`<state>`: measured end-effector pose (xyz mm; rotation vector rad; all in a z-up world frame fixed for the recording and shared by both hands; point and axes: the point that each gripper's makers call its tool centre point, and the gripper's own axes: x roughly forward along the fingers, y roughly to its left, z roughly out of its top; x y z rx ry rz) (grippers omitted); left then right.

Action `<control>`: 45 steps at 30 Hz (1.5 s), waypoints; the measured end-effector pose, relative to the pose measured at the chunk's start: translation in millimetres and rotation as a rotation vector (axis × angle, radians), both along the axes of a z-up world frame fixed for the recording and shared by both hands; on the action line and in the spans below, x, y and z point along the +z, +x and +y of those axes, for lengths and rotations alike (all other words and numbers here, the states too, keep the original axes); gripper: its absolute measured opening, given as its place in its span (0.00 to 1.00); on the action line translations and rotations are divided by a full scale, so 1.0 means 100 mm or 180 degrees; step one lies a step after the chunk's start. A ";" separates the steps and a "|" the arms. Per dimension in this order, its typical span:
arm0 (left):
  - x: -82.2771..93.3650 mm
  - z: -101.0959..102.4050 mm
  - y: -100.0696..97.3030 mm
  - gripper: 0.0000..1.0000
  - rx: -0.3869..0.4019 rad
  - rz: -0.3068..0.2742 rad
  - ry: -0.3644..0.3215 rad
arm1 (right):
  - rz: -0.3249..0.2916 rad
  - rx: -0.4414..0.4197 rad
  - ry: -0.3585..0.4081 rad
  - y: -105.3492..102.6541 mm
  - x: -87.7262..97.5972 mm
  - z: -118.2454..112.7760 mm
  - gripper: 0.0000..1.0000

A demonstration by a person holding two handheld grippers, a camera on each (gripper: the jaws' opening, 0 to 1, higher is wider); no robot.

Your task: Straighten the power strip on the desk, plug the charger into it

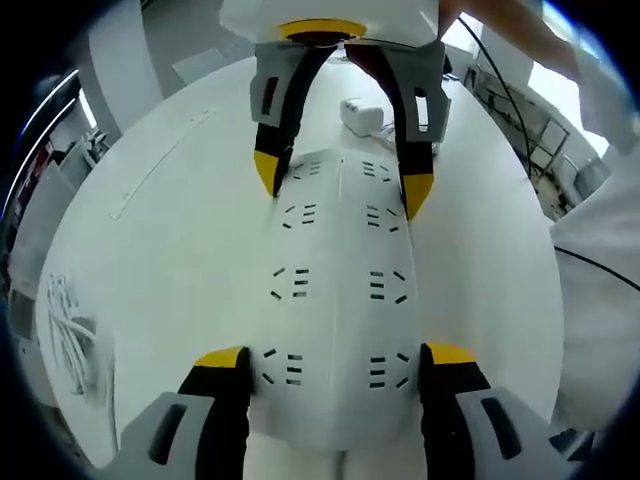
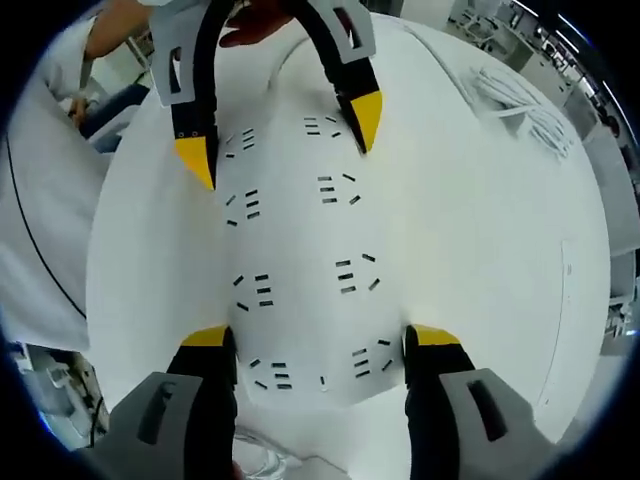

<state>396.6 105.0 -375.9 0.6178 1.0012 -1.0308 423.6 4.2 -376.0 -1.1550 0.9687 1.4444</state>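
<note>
Left gripper view: white desk [image 1: 150,250], power strip [image 1: 335,290] lying flat on it. Left gripper [image 1: 335,362] open, jaws straddling the strip's near end; right gripper [image 1: 343,190] open, straddling the far end. Charger [image 1: 360,115] just beyond the strip on the desk.

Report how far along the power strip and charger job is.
Done: nothing that shows for certain. In hand: the left gripper and right gripper straddle opposite ends of the power strip, fingers spread on either side. Left: the charger lies on the desk beyond it, unplugged.
</note>
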 end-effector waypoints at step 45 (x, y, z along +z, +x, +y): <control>0.03 -0.02 0.05 0.69 -0.0523 0.0039 0.0124 | -0.0072 -0.0119 -0.0109 -0.01 0.00 -0.08 0.64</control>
